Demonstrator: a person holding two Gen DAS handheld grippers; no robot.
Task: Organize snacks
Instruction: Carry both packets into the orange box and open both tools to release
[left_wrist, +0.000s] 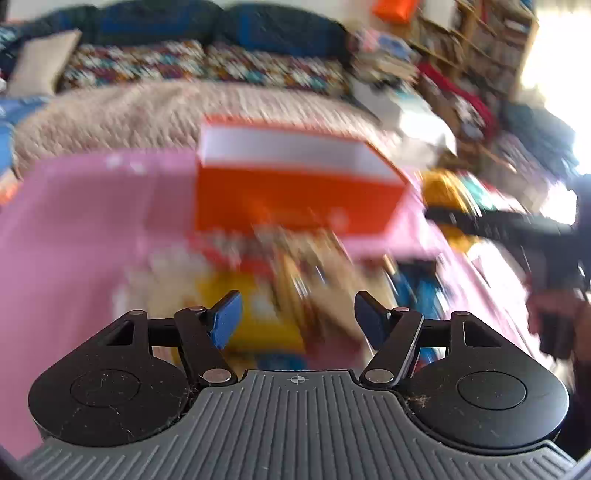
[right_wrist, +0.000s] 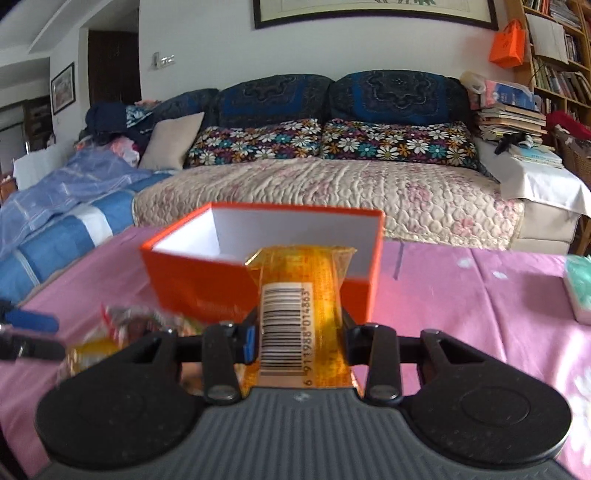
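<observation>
Right gripper (right_wrist: 297, 332) clamps a yellow snack packet (right_wrist: 295, 295) in front of the orange box (right_wrist: 207, 284). Left gripper (left_wrist: 298, 319) open, empty; snack pile (left_wrist: 280, 280) beneath it too blurred to identify.

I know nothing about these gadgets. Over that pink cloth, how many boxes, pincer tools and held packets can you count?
Orange box: 1
Pincer tools: 2, the left gripper, open and empty, and the right gripper
Held packets: 1, the yellow packet clamped in the right gripper
Total: 4
The loose snack pile is too blurred to count.
</observation>
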